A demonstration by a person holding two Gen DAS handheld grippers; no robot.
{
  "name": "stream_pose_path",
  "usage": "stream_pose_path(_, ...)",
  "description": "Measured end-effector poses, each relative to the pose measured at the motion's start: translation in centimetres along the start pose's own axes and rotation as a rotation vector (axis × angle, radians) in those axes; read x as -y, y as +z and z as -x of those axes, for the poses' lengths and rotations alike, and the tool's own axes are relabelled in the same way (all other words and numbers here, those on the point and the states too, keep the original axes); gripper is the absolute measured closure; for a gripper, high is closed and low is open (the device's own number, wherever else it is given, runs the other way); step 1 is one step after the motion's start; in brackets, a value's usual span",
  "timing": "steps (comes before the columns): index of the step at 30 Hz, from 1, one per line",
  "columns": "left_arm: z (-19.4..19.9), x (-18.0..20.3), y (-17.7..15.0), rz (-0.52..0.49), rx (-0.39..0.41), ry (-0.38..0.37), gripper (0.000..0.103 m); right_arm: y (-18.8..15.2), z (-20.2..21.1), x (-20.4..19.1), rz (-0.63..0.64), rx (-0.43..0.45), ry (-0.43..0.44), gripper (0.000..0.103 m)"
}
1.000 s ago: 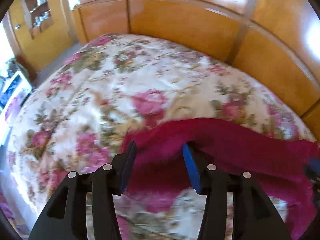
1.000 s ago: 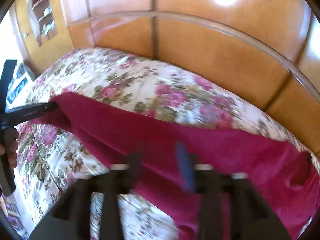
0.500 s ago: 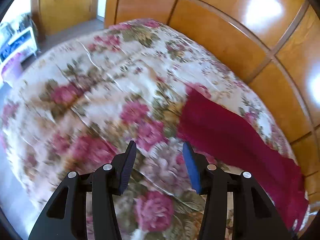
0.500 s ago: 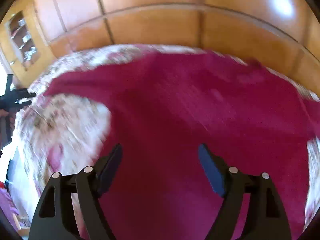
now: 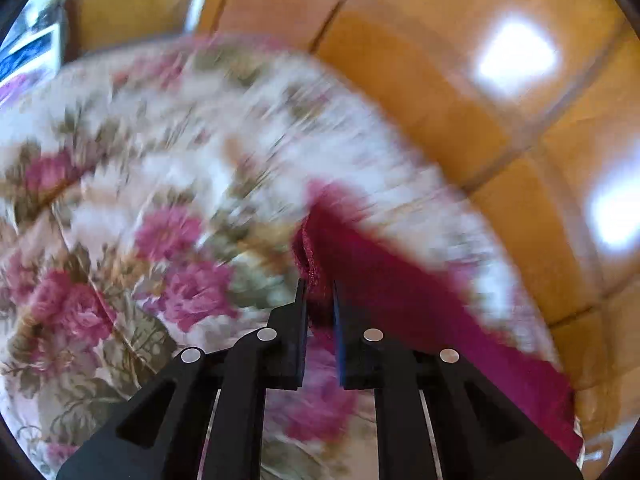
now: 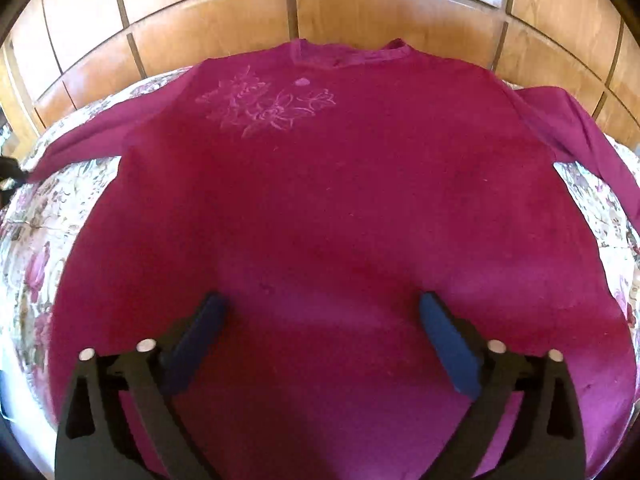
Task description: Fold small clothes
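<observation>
A magenta long-sleeved top (image 6: 320,200) lay spread flat, front up, on a bed covered by a floral bedspread (image 6: 36,248), its neckline toward the wooden panelled headboard (image 6: 360,4) and its hem nearest the right wrist camera. A pale embroidered flower design (image 6: 266,106) sat on the chest, just below the neckline and to its left in that view. Both sleeves stretched out from the body of the top, one to each side, across the bedspread. The right tool (image 6: 324,336) hovered over the lower middle of the top, its jaws opening and already spread wide, with only the flat cloth beneath them and nothing gripped; whether its blue pads touched the fabric could not be told. In the left wrist view, which was badly blurred, the left tool (image 5: 320,304) was clenched on the cuff end of the sleeve (image 5: 400,292), the gathered hem bunched just ahead of the fingertips. From that grip the sleeve ran back toward the headboard side of the bed. At the far left edge of the right wrist view, a dark shape at the sleeve's tip was probably that same tool.
</observation>
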State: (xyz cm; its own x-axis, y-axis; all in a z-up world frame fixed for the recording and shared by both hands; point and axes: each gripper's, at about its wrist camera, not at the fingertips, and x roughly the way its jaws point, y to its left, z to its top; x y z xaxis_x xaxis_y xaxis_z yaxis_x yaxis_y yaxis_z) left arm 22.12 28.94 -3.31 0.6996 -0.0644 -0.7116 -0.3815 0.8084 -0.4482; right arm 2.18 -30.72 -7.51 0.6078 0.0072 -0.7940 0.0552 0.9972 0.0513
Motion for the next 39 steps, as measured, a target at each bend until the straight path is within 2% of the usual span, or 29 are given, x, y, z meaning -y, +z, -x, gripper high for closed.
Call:
stream_pose_path(2, 2.9, 0.7, -0.6, -0.066, 0.053, -0.008, 0.093, -0.2, -0.2, -0.2, -0.003, 0.023, -0.001, 0.002)
stream_pose_path(5, 4.5, -0.5, -2.0, -0.098, 0.046, 0.016, 0.093, -0.8, -0.3, 0.4, 0.002, 0.052, 0.001, 0.002)
stream_pose_path(7, 4.1, -1.6, -3.2, -0.127, 0.024, 0.099, 0.094, -0.9, -0.3, 0.4, 0.001, 0.062, 0.007, 0.002)
stream_pose_path(8, 3.0, -2.4, -3.8, -0.121, -0.011, 0.146, 0.094, -0.9, -0.4, 0.5, 0.0, 0.065, 0.008, 0.002)
stream_pose_path(10, 1.1, -3.8, -4.6, -0.077, -0.079, 0.193, 0.093, -0.7, -0.7, 0.6, 0.003, 0.071, 0.008, 0.002)
stream_pose_path(12, 0.9, -4.0, -5.0, -0.048, -0.07, 0.212, 0.089, -0.6, -0.7, 0.6, 0.002, 0.073, 0.008, 0.002)
stream_pose_path(14, 1.9, -3.0, -5.3, -0.032, -0.053, 0.231, 0.079, -0.6, -0.6, 0.7, 0.0, 0.075, 0.01, 0.002)
stream_pose_path(15, 2.7, -2.4, -5.5, -0.02, -0.044, 0.232, 0.064, -0.7, -0.5, 0.8, -0.001, 0.077, 0.011, 0.002)
stream_pose_path(16, 3.9, -1.4, -6.2, -0.011, -0.014, 0.22, 0.059, -0.7, -0.4, 0.8, -0.001, 0.078, 0.011, 0.002)
stream_pose_path(19, 6.8, 2.1, -9.2, -0.081, 0.02, 0.116, 0.057, -0.8, -0.4, 0.7, -0.004, 0.08, 0.015, 0.002)
stream_pose_path(20, 7.6, 3.7, -11.0, -0.108, 0.001, 0.04, 0.057, -0.8, -0.3, 0.8, -0.005, 0.079, 0.018, 0.002)
stream_pose_path(22, 7.8, 6.4, -14.3, -0.168, -0.101, -0.12, 0.057, -0.7, -0.1, 0.9, -0.007, 0.069, 0.031, 0.002)
stream_pose_path(24, 7.7, 9.1, -18.7, -0.218, -0.239, -0.272, 0.057, -0.5, 0.6, 1.6, -0.016, 0.044, 0.071, 0.002)
stream_pose_path(26, 7.9, 11.8, -23.2, -0.294, -0.354, -0.387, 0.057, -0.4, 1.8, 2.9, -0.045, 0.037, 0.103, 0.002)
stream_pose_path(29, 8.4, 14.3, -27.9, -0.352, -0.48, -0.524, 0.057, -0.4, 4.4, 6.6, -0.09, 0.079, 0.063, 0.002)
stream_pose_path(31, 8.6, 15.4, -29.9, -0.397, -0.511, -0.548, 0.056, -0.8, 5.8, 9.6, -0.114, 0.098, 0.006, 0.002)
stream_pose_path(34, 8.2, 16.7, -32.3, -0.474, -0.559, -0.539, 0.056, -2.2, 7.1, 16.1, -0.193, 0.09, -0.126, 0.002)
stream_pose_path(36, 8.4, 17.5, -33.2, -0.536, -0.55, -0.541, 0.056, -3.3, 7.2, 19.5, -0.257, 0.054, -0.145, 0.004)
stream_pose_path(37, 8.4, 17.7, -33.3, -0.557, -0.545, -0.532, 0.065, -4.2, 7.1, 21.3, -0.297, 0.021, -0.141, 0.008)
stream_pose_path(39, 8.2, 18.1, -33.7, -0.577, -0.558, -0.538, 0.089, -5.5, 6.7, 23.0, -0.332, -0.044, -0.096, 0.024)
